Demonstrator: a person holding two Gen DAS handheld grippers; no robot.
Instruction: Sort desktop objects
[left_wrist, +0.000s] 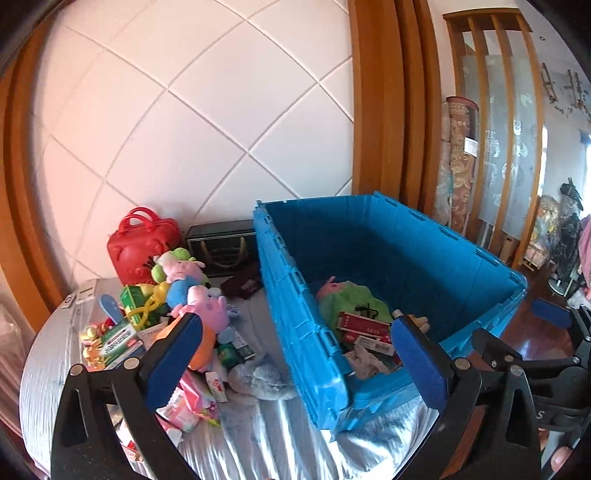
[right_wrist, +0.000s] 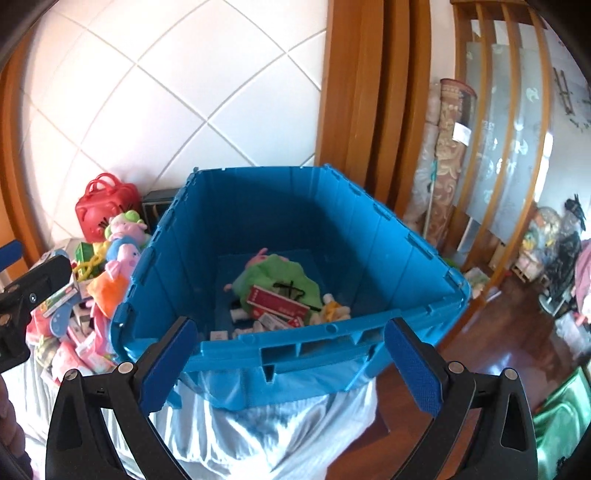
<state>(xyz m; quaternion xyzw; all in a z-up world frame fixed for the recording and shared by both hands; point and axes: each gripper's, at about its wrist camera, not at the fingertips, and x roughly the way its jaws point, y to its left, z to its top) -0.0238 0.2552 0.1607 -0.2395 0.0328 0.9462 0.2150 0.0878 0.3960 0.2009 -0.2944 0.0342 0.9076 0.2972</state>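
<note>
**Both hands empty at the crate**

While my left fingers (left_wrist: 295, 347) stand spread as wide as they go, nothing sits between their blue pads. They hover over the near left wall of the blue crate (left_wrist: 295, 295), one pad over the pile of toys, the other over the crate's inside. My right fingers (right_wrist: 290, 363) are also wide apart and hold nothing; they hang just short of the crate's near rim (right_wrist: 314, 341).

The crate rests on a counter covered in silvery cloth (left_wrist: 258, 435). Inside it lie a green plush (right_wrist: 280, 277), a red box (right_wrist: 279, 301) on top of the plush, and some small packets beside them.

Left of the crate, the unsorted heap lies on the cloth: a pink pig plush (left_wrist: 207, 310), another pig in blue (left_wrist: 181, 273), a green box (left_wrist: 135, 299), a grey plush (left_wrist: 258, 376) touching the crate's wall. Behind the heap a red case (left_wrist: 140, 247) stands against the tiled wall.
</note>
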